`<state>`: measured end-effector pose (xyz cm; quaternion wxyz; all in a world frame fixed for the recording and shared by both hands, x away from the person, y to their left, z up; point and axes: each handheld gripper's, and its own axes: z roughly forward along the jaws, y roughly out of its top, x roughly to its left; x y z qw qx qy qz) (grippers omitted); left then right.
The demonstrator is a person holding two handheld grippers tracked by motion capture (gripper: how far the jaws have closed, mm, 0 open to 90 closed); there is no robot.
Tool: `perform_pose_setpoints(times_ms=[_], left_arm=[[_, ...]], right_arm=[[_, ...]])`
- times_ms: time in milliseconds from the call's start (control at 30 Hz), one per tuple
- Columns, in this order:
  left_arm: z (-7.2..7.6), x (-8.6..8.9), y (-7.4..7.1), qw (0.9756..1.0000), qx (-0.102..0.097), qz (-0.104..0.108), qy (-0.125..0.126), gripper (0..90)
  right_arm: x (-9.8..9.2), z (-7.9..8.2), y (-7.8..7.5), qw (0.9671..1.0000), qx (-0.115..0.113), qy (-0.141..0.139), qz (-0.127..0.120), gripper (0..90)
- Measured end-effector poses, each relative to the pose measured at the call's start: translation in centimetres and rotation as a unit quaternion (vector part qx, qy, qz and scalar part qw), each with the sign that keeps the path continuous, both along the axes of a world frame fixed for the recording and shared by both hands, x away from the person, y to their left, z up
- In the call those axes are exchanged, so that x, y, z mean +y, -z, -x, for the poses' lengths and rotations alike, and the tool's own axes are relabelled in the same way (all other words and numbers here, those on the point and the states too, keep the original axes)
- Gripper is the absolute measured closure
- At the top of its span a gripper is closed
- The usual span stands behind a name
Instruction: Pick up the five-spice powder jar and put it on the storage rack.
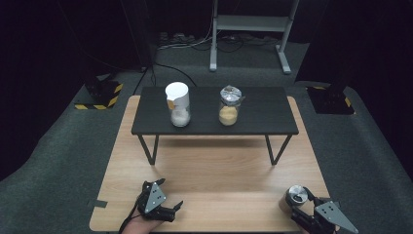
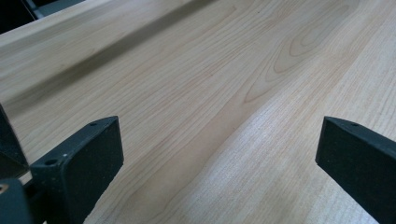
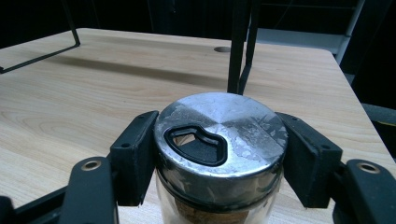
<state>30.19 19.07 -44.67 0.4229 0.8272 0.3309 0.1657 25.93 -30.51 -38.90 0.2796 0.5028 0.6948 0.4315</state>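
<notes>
- Near the table's point(image 1: 214, 170) front right corner: shaker jar point(image 1: 295, 196) with metal lid, standing upright, clamped between right gripper's point(image 3: 219, 154) jaws.
- Near front left corner: left gripper point(image 1: 158, 202) released, jaws wide apart over bare wood.

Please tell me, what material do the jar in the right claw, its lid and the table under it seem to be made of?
Jar: probably clear glass; brownish contents show through. Lid: likely metal, silvery with a worn, patchy shine and a dark pour opening. Table: pale wood or wood-look laminate, matte, with visible grain lines. The right claw grips the lid.
</notes>
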Motion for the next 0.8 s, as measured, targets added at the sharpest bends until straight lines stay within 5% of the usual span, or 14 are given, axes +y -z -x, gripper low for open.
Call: perform_pose_setpoints(times_ms=[333, 800], left_arm=[[0.0, 0.0, 0.0, 1.0000, 0.000, 0.000, 0.003, 1.1], [0.0, 0.0, 0.0, 1.0000, 0.000, 0.003, 0.003, 1.1]], right_arm=[[0.1, -0.1, -0.2, 1.0000, 0.004, 0.005, 0.003, 34.7], [1.6, -0.9, -1.2, 0.9998, -0.021, -0.006, 0.000, 34.7]])
